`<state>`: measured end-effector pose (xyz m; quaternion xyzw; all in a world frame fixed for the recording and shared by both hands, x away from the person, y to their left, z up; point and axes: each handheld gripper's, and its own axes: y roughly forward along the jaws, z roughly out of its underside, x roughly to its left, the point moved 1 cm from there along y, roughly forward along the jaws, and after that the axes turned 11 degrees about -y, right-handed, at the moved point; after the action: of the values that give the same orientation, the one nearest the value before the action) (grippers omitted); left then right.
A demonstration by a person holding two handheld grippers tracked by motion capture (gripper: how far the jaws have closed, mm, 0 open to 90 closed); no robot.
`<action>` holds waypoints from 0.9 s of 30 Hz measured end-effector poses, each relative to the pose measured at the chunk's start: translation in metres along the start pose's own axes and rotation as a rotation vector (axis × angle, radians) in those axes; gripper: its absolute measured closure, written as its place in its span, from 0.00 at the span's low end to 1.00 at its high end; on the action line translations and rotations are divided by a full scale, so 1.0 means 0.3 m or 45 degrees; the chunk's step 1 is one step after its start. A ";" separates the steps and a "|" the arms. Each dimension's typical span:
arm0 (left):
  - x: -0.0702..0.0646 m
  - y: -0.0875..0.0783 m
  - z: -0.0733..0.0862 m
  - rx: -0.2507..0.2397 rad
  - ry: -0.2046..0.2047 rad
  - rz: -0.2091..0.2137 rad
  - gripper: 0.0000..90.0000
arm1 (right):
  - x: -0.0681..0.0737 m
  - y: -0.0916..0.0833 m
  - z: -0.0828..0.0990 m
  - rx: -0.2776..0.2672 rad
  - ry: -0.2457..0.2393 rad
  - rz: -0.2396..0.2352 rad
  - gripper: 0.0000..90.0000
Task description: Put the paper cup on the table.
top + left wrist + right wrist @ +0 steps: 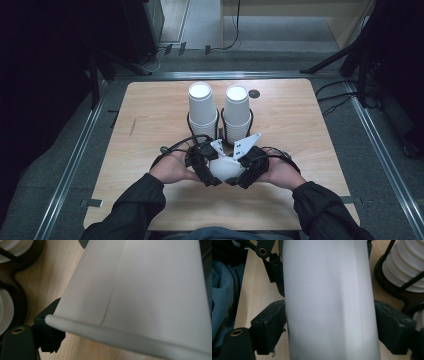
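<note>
Both grippers' fingers (270,326) clamp one white cup (327,302)

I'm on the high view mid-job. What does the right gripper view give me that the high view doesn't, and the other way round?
Right gripper view: its own two black jaws sit against both sides of the white cup, pads pressing its wall, with grey-blue cloth at the left edge.

High view: both hands, the left gripper and right gripper meeting on that cup, and two cup stacks in black holders behind it.

Both: the cup, the wooden table, and ribbed stacked cups in a holder.
</note>
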<state>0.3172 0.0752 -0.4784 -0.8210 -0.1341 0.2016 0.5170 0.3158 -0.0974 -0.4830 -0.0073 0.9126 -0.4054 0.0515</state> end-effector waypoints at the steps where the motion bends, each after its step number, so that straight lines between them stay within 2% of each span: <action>1: 0.000 0.001 0.000 0.003 -0.001 -0.001 0.12 | 0.001 0.002 -0.002 0.001 -0.006 -0.003 0.22; 3: 0.000 0.001 0.001 0.003 0.002 -0.003 0.12 | 0.003 0.003 -0.002 0.010 -0.030 0.011 0.23; 7: 0.000 0.003 0.004 0.005 -0.013 0.016 0.12 | 0.006 0.004 -0.003 0.019 -0.034 0.011 0.24; 12: 0.001 -0.011 0.009 -0.041 -0.009 0.027 0.10 | 0.005 -0.005 -0.009 -0.003 -0.031 0.009 0.24; 14: 0.004 -0.017 0.010 -0.062 0.007 0.030 0.09 | 0.006 -0.010 -0.010 -0.015 -0.022 0.003 0.23; 16: 0.008 -0.020 0.010 -0.081 -0.020 0.039 0.08 | 0.003 -0.014 -0.009 -0.027 -0.017 0.012 0.23; 18: 0.012 -0.022 0.012 -0.088 -0.035 0.021 0.01 | -0.002 -0.022 -0.007 -0.042 -0.014 0.017 0.23; 22: 0.022 -0.040 0.020 -0.146 -0.048 0.025 0.01 | -0.007 -0.040 0.000 -0.057 0.002 0.035 0.23; 27: 0.037 -0.064 0.035 -0.187 -0.070 0.036 0.01 | -0.018 -0.067 0.009 -0.090 0.036 0.051 0.23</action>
<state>0.3219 0.0966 -0.4673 -0.8528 -0.1511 0.2210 0.4485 0.3208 -0.1125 -0.4694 0.0148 0.9270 -0.3718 0.0464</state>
